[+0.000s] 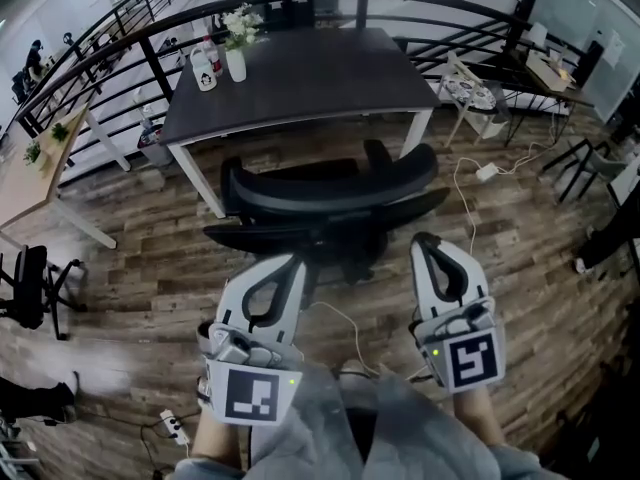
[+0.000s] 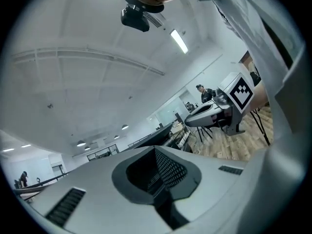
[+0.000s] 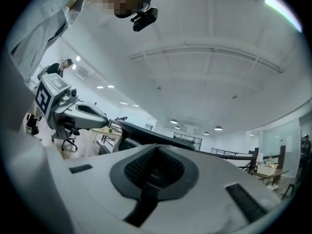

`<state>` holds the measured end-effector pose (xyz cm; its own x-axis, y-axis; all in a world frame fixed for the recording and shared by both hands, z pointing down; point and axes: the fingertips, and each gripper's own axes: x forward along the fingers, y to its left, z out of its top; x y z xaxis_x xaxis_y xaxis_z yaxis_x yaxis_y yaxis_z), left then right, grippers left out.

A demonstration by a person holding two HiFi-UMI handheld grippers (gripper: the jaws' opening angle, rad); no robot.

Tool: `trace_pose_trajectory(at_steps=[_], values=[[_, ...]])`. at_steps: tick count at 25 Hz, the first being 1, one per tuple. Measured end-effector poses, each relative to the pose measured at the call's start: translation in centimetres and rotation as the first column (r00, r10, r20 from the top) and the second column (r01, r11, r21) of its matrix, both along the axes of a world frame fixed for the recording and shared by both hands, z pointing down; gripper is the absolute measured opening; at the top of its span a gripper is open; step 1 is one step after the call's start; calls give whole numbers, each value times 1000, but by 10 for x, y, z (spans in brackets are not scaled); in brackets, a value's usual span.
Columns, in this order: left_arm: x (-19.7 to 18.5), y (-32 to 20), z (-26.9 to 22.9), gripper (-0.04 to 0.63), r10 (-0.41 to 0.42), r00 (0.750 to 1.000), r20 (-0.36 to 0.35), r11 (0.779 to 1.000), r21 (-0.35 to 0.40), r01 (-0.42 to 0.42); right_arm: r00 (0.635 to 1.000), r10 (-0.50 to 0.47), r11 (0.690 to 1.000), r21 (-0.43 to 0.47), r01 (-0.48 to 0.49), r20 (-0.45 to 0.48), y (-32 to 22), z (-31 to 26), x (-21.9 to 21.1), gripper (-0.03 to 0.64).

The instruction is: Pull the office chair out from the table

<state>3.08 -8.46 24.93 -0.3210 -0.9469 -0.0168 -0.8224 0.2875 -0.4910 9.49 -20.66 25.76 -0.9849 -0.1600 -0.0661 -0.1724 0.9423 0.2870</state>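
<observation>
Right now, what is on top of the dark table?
A white vase of flowers and bottles beside it, at the table's far-left corner. Anything behind them is hidden.

A white vase (image 1: pixel 236 64) of pale flowers (image 1: pixel 242 20) stands upright, with bottles (image 1: pixel 204 68) just beside it on its left; a dark railing (image 1: pixel 120 30) curves behind them; the floor (image 1: pixel 130 258) is of wood planks; a white cable (image 1: pixel 462 198) trails across it to a white adapter (image 1: pixel 487 172); a power strip (image 1: pixel 174 427) lies at lower left; a small black chair (image 1: pixel 32 286) stands at the left edge, near a light wooden desk (image 1: pixel 30 168); a cardboard box (image 1: pixel 548 70) sits far right; a long ceiling lamp (image 2: pixel 179 41) glows overhead
</observation>
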Motion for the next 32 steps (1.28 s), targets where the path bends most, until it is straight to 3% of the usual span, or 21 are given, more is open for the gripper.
trace_pose_trajectory(at_steps=[10,32], values=[[-5,-3,-8,0,2,1000,-10,999,40,-1,1000,-13,999,29,14,-12,6,-1,-6,5],[-3,-11,-4,0,28,1000,-13,999,19,-28,999,-15,1000,27,16,-35,1,5,-5,3]])
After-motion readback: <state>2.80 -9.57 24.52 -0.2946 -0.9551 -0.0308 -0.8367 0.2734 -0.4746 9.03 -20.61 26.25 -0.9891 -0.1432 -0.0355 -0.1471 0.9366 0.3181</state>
